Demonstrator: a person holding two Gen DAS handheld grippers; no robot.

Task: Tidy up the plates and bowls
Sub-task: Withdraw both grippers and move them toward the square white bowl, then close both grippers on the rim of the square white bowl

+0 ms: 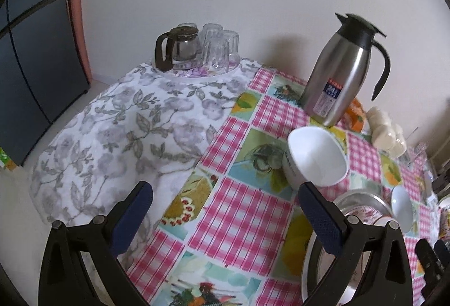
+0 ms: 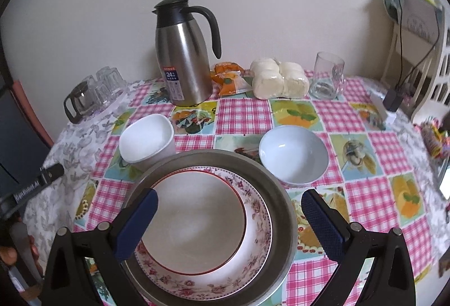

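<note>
Nearest, right wrist view: right gripper (image 2: 226, 214), blue-padded fingers (image 2: 135, 224) spread wide and holding nothing, poised over a stack of plates. Stack: small plain grey plate (image 2: 194, 224) resting in a floral-rimmed white ceramic plate (image 2: 253, 258), itself seated in a wide grey metal dish (image 2: 284, 210); all lie near centre on the desk (image 2: 362, 187), which carries a pink-check fruit-print cloth. Just beyond, left: tall white square-rimmed bowl (image 2: 146, 138), its wall close against the dish's far-left rim. Right: shallow round pale-blue bowl (image 2: 294, 155), just beside the dish's far-right rim. Left gripper (image 1: 225, 217): fingers likewise wide and empty, near-left of the tall white bowl over bare cloth. Far: steel vacuum jug with black handle (image 2: 182, 58), wrapped buns (image 2: 278, 79), clear glass mug (image 2: 327, 76). Judged step: gathering bowls. Advice: bring one finger inside the rim and one outside, close firmly on the wall, lift straight to clear the dish's rim, then nest without knocking the jug.
</note>
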